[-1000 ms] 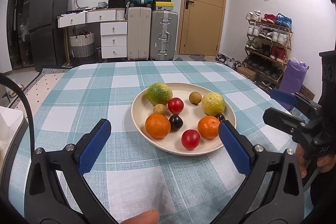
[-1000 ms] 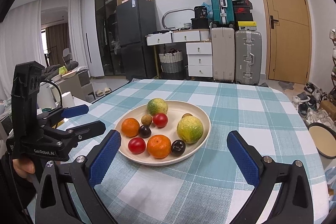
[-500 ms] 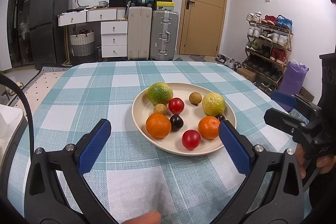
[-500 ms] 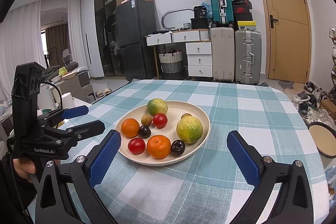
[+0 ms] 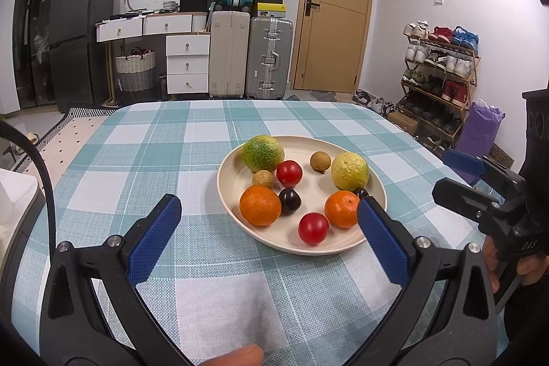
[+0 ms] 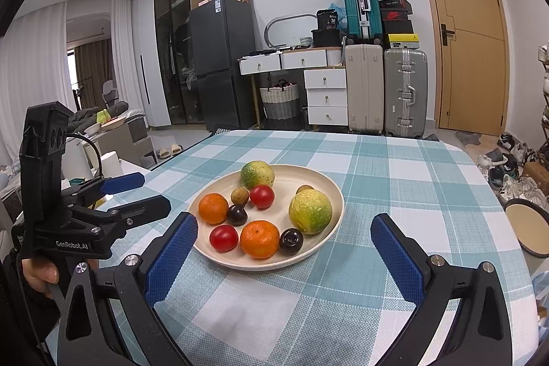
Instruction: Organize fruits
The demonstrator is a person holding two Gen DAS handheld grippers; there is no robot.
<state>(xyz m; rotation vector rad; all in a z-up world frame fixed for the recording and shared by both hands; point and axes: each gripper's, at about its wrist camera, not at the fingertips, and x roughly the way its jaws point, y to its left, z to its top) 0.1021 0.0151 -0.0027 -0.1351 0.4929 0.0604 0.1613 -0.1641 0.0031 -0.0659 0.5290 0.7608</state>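
1. While both tools hang just short of the plate [image 5: 372, 186], every fruit in view lies inside its rim: two oranges [image 5: 259, 205] [image 5: 341, 209], two red tomato-like fruits [image 5: 289, 173] [image 5: 313, 227], a green-orange citrus [image 5: 262, 153], a yellow-green citrus [image 5: 350, 170], two small brown longan-like fruits [image 5: 320, 161], and two dark plums [image 5: 290, 201].
2. Neither tool carries anything: the left gripper [image 5: 267, 235] has its blue pads spread wide, and the right gripper [image 6: 283, 249] is spread just as wide, over the checked tablecloth [image 6: 394, 174].
3. Nothing lies loose on the cloth that I can see. Fruit gathered on one plate would fit a finished gathering, or a mixed plate waiting to be sorted by kind.
4. No step in hand can be settled from this. Any pick here would call for care: the fruits crowd each other, the round ones roll readily, and the small ones sit close against larger neighbours.
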